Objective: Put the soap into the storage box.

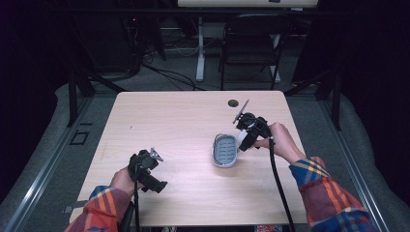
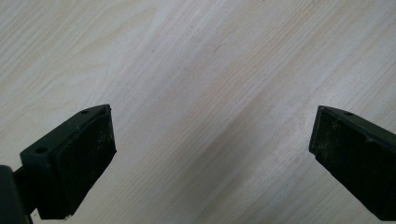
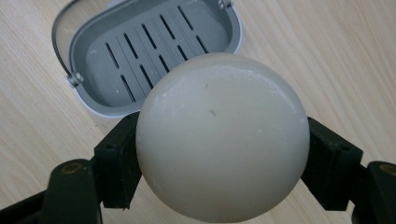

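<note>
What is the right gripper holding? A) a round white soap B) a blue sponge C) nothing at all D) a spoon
A: in the right gripper view the right gripper has its two black jaws pressed on either side of a round white soap, held just above the empty grey soap dish on the table.

Round off-white soap bar (image 3: pixel 223 137), smooth with a few tiny specks, pinched between the right gripper's (image 3: pixel 223 154) jaws just above a grey slotted soap dish (image 3: pixel 154 51) sitting near the table's (image 1: pixel 169 125) right edge.
</note>
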Available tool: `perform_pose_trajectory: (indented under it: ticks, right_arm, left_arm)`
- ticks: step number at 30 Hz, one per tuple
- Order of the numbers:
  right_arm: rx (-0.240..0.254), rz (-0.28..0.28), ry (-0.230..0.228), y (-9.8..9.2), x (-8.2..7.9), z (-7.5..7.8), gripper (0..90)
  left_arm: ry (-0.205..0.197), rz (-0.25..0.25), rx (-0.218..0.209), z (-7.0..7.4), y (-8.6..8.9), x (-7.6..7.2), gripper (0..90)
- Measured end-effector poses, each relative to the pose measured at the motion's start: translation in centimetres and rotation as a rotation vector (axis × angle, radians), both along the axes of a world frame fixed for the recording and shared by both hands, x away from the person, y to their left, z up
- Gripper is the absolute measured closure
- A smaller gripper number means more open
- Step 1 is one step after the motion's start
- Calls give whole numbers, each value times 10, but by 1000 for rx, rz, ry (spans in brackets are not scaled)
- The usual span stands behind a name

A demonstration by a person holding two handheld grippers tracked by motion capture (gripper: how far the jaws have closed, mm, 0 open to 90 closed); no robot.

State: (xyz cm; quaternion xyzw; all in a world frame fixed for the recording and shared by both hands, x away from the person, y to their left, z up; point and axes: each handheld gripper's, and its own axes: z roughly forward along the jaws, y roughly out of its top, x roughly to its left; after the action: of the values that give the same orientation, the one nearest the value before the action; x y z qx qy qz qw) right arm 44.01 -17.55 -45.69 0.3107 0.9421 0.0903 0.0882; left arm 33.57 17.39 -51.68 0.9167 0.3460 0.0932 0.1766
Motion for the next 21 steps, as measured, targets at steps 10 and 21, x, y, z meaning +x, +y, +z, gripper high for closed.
perform_pose_trajectory:
  ticks: [10, 21]
  right_arm:
    - [6, 22, -11, 17, 3, 6, 245]
    - [-4, 54, -6, 34, 6, 7, 245]
  left_arm:
    - [0, -1, 1, 0, 0, 0, 4]
    - [-2, -2, 2, 0, 0, 0, 4]
